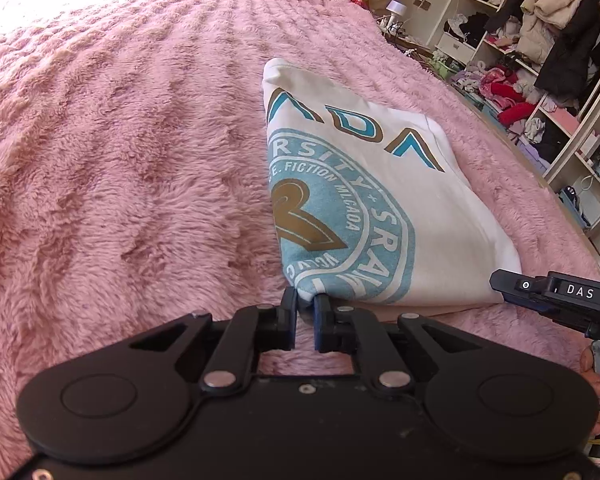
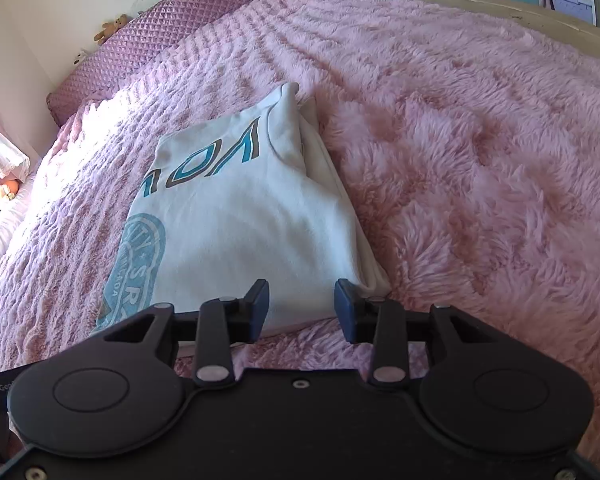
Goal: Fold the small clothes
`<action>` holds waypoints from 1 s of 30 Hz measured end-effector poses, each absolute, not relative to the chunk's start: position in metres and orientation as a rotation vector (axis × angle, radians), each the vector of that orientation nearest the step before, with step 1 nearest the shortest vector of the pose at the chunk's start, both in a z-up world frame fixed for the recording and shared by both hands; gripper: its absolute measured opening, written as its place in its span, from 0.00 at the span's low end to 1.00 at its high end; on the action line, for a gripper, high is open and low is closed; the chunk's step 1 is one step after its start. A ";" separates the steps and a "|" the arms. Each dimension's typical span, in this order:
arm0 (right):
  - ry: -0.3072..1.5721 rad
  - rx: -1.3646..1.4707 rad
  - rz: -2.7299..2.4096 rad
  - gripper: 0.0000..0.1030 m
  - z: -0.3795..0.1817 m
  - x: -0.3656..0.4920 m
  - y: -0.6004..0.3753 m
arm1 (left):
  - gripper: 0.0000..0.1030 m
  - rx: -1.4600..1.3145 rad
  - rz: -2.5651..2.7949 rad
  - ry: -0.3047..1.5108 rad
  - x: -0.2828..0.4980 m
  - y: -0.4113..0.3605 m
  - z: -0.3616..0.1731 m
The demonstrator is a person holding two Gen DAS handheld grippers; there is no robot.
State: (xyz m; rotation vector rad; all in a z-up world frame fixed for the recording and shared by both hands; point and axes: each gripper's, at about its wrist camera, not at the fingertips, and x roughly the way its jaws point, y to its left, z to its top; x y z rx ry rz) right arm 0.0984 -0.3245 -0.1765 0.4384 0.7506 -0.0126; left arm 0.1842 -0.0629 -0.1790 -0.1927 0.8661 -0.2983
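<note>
A white T-shirt (image 1: 380, 184) with a blue and gold round print lies folded into a narrow strip on the pink bedspread (image 1: 120, 140). My left gripper (image 1: 305, 302) is shut on the shirt's near left corner. The shirt also shows in the right wrist view (image 2: 244, 216). My right gripper (image 2: 302, 304) is open, its fingers just over the shirt's near right edge without holding it. The right gripper also shows in the left wrist view (image 1: 500, 280) at the near right corner of the shirt.
The fluffy pink bedspread (image 2: 460, 160) covers the whole bed. A purple quilted headboard cushion (image 2: 160, 24) is at the far end. Open shelves with piled clothes and hanging coats (image 1: 548, 52) stand beyond the bed's right edge.
</note>
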 end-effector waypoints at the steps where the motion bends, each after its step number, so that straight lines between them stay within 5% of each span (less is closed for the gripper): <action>1: 0.752 0.446 -0.008 0.34 -0.177 0.099 -0.325 | 0.07 -0.167 -0.284 0.883 0.186 -0.064 -0.180; 6: 0.761 0.468 0.005 0.33 -0.184 0.100 -0.329 | 0.08 -0.173 -0.225 0.976 0.197 -0.066 -0.207; 17: 0.658 0.443 -0.095 0.40 -0.159 0.072 -0.347 | 0.10 -0.334 -0.268 0.942 0.176 -0.045 -0.160; 21: 0.692 0.488 -0.057 0.39 -0.172 0.086 -0.347 | 0.24 -0.357 -0.318 0.884 0.193 -0.058 -0.157; 24: 0.689 0.450 -0.076 0.07 -0.178 0.091 -0.343 | 0.24 -0.379 -0.320 0.938 0.212 -0.070 -0.174; 30: 0.623 0.466 -0.076 0.03 -0.158 0.085 -0.353 | 0.27 -0.338 -0.345 0.927 0.217 -0.085 -0.174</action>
